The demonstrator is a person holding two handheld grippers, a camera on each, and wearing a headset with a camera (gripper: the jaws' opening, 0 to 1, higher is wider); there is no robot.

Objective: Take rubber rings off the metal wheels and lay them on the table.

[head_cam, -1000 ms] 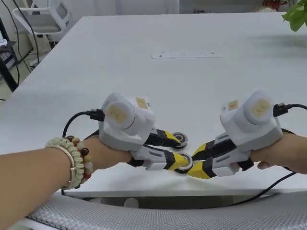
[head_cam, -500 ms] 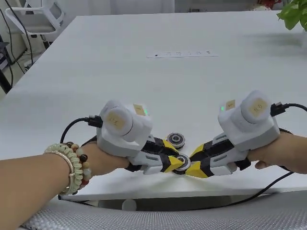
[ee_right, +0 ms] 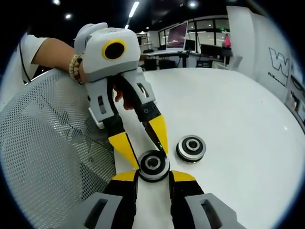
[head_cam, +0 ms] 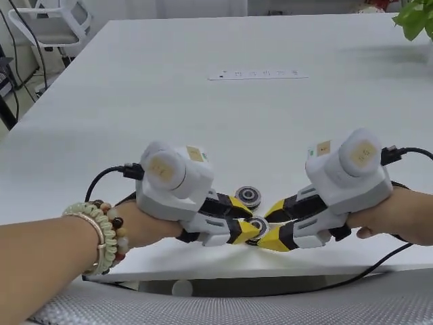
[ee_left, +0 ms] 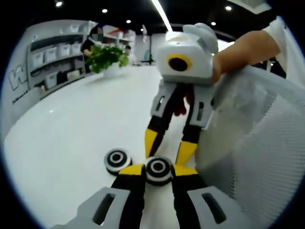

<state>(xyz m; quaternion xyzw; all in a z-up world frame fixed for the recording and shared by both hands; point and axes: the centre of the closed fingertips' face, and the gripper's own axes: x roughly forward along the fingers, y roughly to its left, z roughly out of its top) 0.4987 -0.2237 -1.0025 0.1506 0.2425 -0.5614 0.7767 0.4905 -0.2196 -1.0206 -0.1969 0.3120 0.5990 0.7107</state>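
Note:
A small metal wheel [head_cam: 256, 226] with a black rubber ring round it is held just above the table's front edge. My left gripper [head_cam: 247, 230] is shut on it from the left, and my right gripper [head_cam: 266, 234] meets it from the right, tips against its rim. In the left gripper view the wheel [ee_left: 158, 170] sits between my own yellow tips, with the right gripper [ee_left: 167, 145] reaching in from above. In the right gripper view the wheel [ee_right: 153, 165] sits between that gripper's own tips. A second ringed wheel [head_cam: 248, 196] lies flat on the table just behind.
The white table [head_cam: 203, 101] stretches away with much free room. A flat white strip [head_cam: 257, 74] lies near its middle. A mesh chair back [head_cam: 223, 308] is below the front edge. A green plant [head_cam: 414, 17] stands at the far right corner, an office chair [head_cam: 57, 17] far left.
The right gripper's tips have closed in on the wheel that the left gripper holds. Both grippers sit a little lower and closer together. The second wheel has not moved.

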